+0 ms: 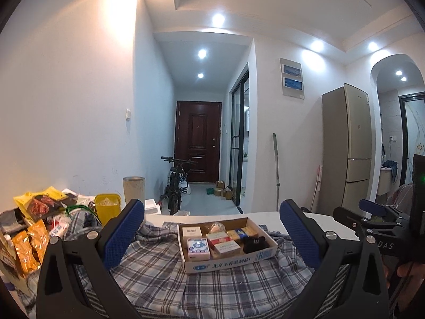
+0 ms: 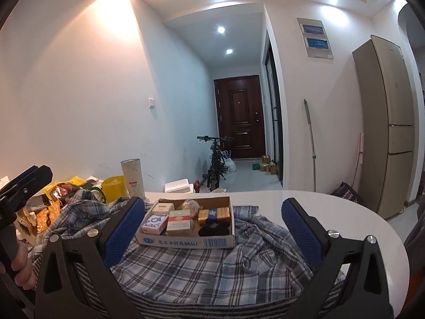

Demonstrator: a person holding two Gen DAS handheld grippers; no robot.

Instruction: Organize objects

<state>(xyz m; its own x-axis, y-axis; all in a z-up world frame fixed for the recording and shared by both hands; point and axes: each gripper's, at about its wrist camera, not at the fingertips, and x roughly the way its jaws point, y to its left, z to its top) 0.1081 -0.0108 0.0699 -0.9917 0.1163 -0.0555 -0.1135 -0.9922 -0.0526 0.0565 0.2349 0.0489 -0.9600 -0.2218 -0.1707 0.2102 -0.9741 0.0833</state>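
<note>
A shallow cardboard tray (image 1: 231, 260) (image 2: 186, 242) with several small boxes and a black object sits on a checked cloth (image 1: 164, 273) (image 2: 186, 268) on the white table (image 2: 345, 212). My left gripper (image 1: 212, 236) is open and empty, held above the cloth just short of the tray. My right gripper (image 2: 212, 234) is open and empty, likewise near the tray; it also shows at the right edge of the left wrist view (image 1: 372, 210). The left gripper shows at the left edge of the right wrist view (image 2: 24, 183).
A heap of orange and yellow snack packets (image 1: 34, 228) (image 2: 50, 207) lies at the table's left. A tall cylindrical jar (image 1: 134, 190) (image 2: 132, 176) and a yellow bag (image 1: 107, 207) stand behind. A bicycle (image 1: 176, 180), fridge (image 2: 385, 122) and door lie beyond.
</note>
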